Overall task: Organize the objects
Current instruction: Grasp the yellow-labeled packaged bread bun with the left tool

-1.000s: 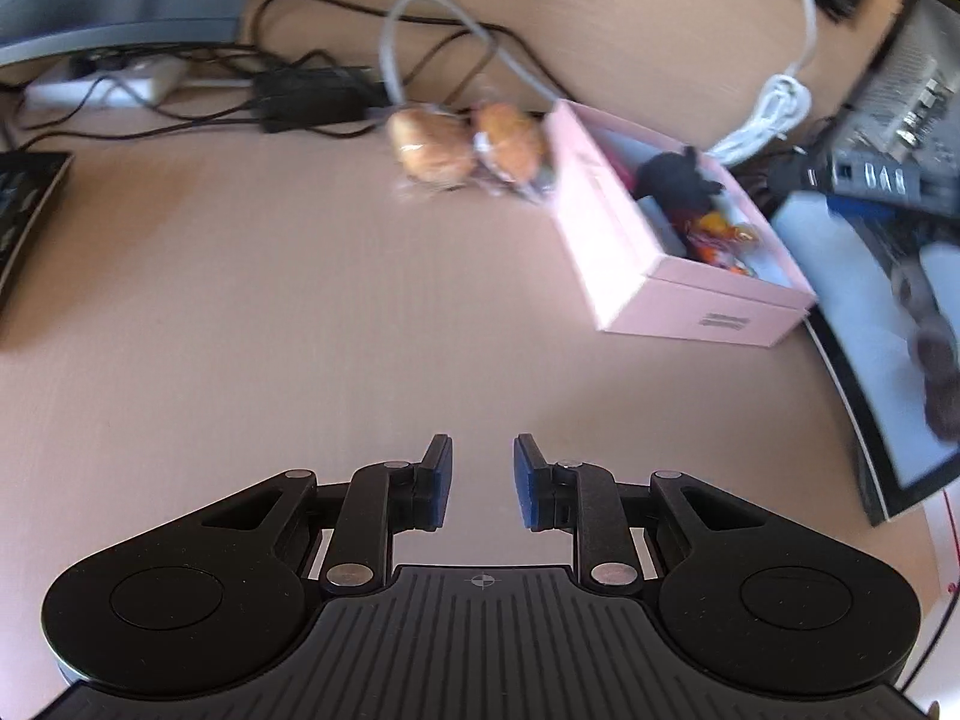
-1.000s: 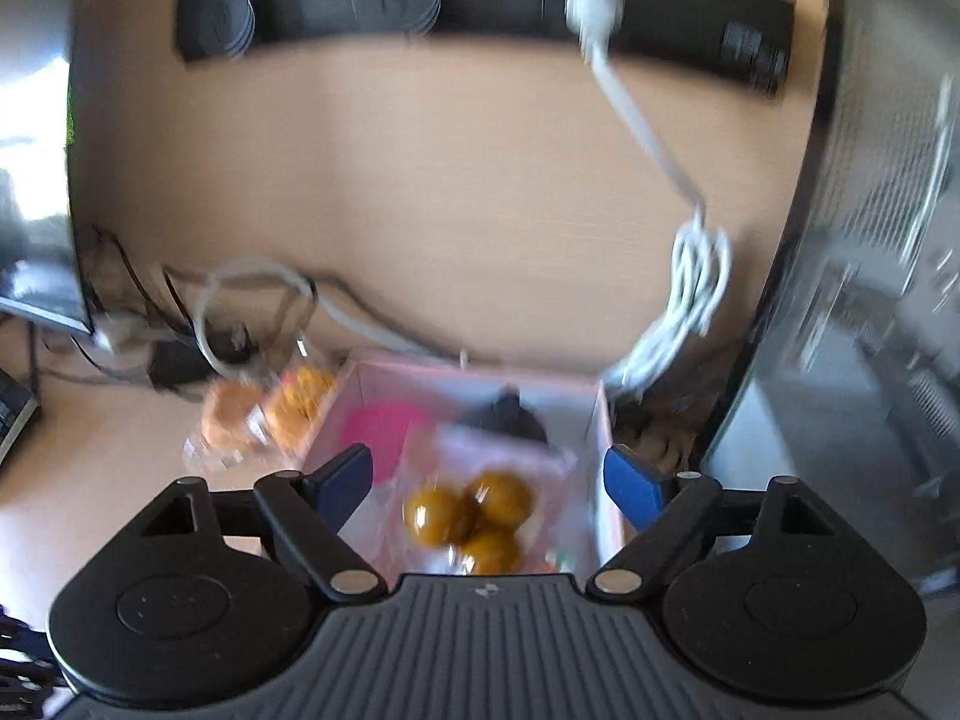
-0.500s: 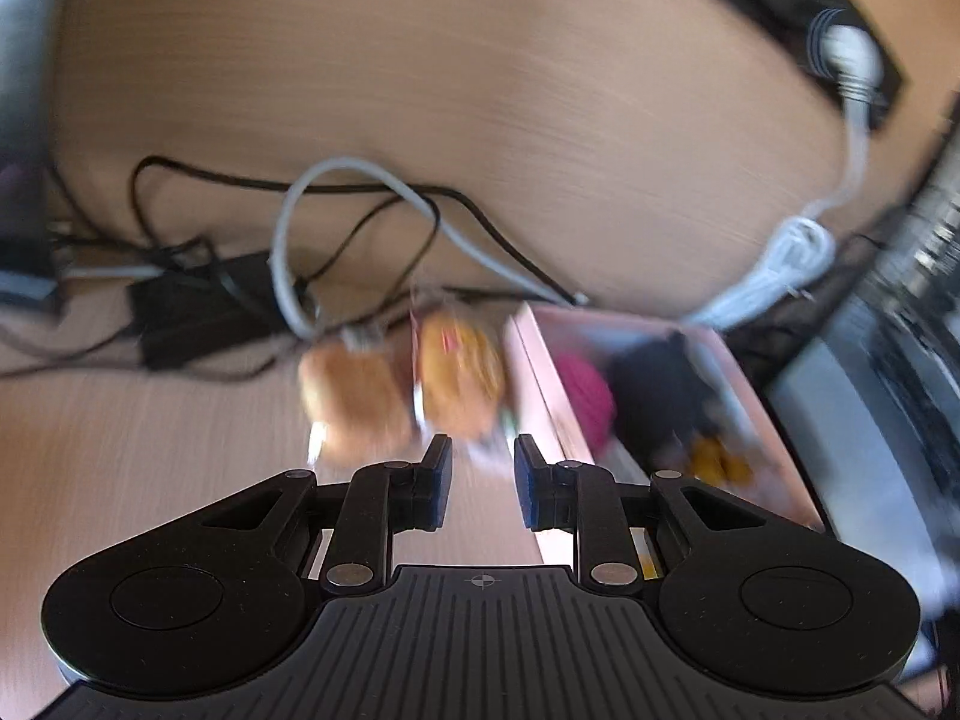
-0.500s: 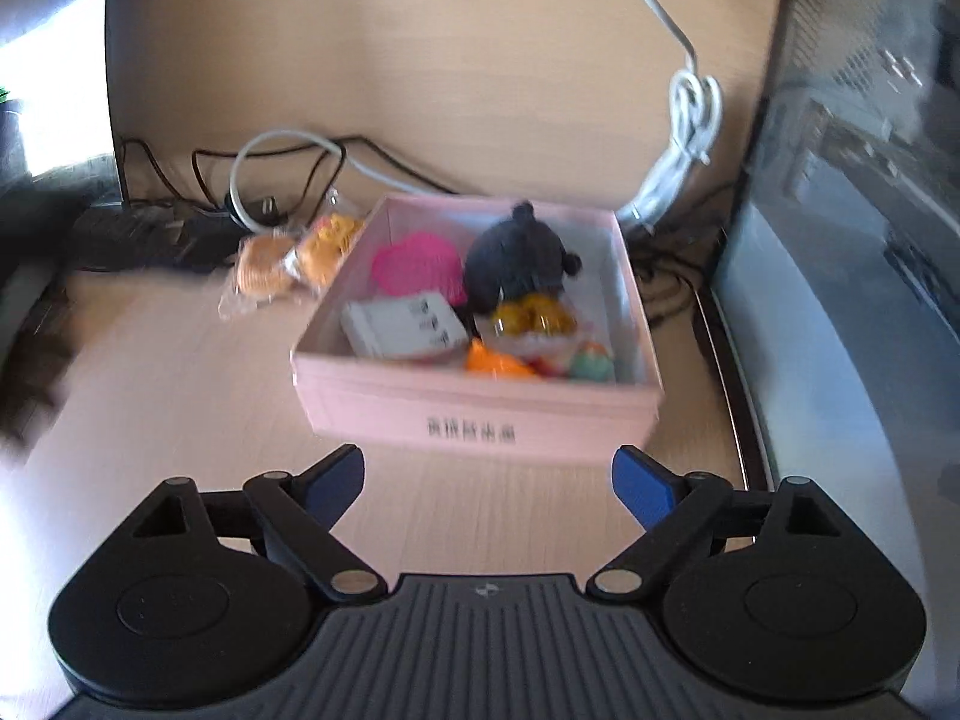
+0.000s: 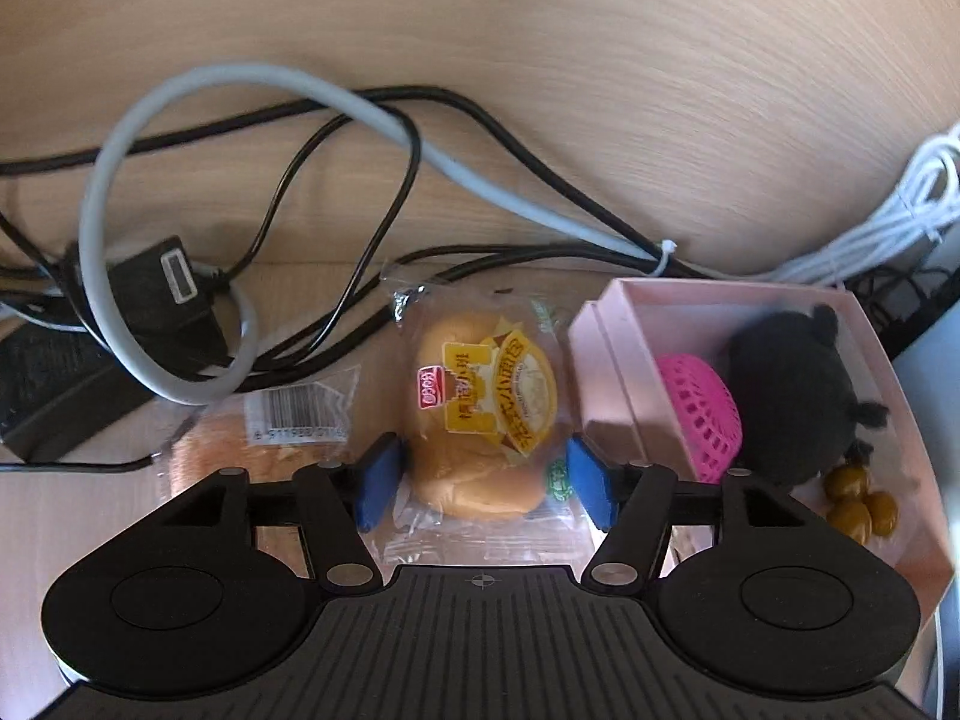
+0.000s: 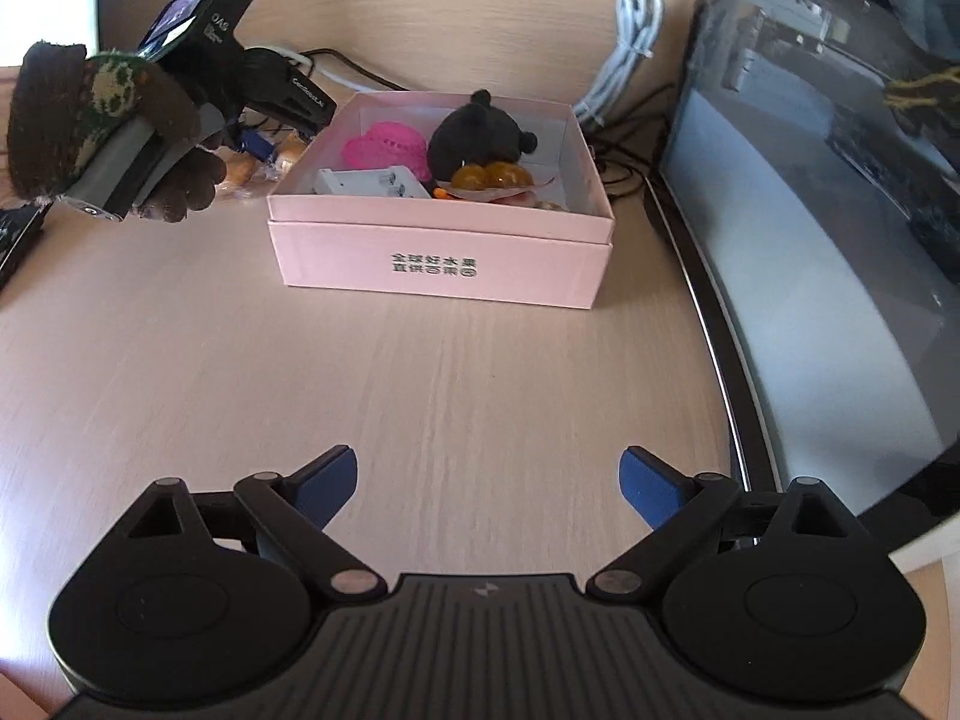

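Observation:
A pink box (image 6: 441,264) on the desk holds a pink mesh ball (image 5: 702,414), a black plush toy (image 5: 792,396), a bag of olive-brown balls (image 5: 858,501) and a white part (image 6: 372,183). Two wrapped bread buns lie left of the box. My left gripper (image 5: 483,483) is open, its blue pads on either side of the right bun (image 5: 486,420), not pressing it. The other bun (image 5: 264,438) lies to its left. The left gripper also shows in the right wrist view (image 6: 258,144). My right gripper (image 6: 486,483) is open and empty, low over the desk in front of the box.
Black and grey cables (image 5: 252,138) and a black adapter (image 5: 162,300) lie behind the buns. A white cable bundle (image 6: 630,54) hangs at the back wall. A monitor (image 6: 840,210) stands right of the box. A keyboard edge (image 6: 15,240) is at far left.
My left gripper moved forward to the buns and opened around the right bun. My right gripper pulled back from the box and lowered toward the desk, still open.

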Motion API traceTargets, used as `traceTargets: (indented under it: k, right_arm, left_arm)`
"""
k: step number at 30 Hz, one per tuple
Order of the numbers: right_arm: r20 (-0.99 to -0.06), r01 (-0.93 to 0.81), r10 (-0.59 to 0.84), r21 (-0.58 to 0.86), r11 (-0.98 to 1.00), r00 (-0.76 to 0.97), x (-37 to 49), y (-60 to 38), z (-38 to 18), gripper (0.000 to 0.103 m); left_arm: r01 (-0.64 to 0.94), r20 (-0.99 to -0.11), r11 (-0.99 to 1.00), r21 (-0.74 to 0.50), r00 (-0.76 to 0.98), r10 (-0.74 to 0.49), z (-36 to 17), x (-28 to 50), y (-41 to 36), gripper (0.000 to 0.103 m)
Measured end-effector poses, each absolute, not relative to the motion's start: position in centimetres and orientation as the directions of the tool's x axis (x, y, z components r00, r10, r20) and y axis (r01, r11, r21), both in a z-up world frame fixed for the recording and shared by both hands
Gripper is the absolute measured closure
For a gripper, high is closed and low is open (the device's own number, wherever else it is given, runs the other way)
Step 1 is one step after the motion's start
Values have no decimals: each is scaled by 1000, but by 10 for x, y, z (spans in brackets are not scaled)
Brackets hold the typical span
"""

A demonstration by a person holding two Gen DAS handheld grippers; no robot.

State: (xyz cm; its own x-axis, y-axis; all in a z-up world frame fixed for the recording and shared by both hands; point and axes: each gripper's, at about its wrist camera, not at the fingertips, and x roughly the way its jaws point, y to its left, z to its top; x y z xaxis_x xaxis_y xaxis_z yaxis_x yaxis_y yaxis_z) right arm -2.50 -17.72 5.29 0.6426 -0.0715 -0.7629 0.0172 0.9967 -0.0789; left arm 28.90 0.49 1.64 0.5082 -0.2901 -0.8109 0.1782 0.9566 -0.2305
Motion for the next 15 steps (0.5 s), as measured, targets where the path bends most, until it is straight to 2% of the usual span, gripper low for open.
traceTargets:
  k: [3, 7, 15]
  right_arm:
    - [-761, 30, -83, -83, 996, 643, -26, -178, 54, 8]
    - [-758, 32, -92, -93, 995, 646, -27, -174, 55, 8]
    - [-751, -29, -54, -97, 995, 658, -24, -150, 56, 6]
  left_arm:
    - [167, -812, 961, -221, 514, -277, 18, 281, 6, 47]
    - [179, -808, 965, -192, 529, -259, 18, 256, 9, 48]
    - [261, -807, 939, -223, 491, -328, 18, 147, 41, 48]
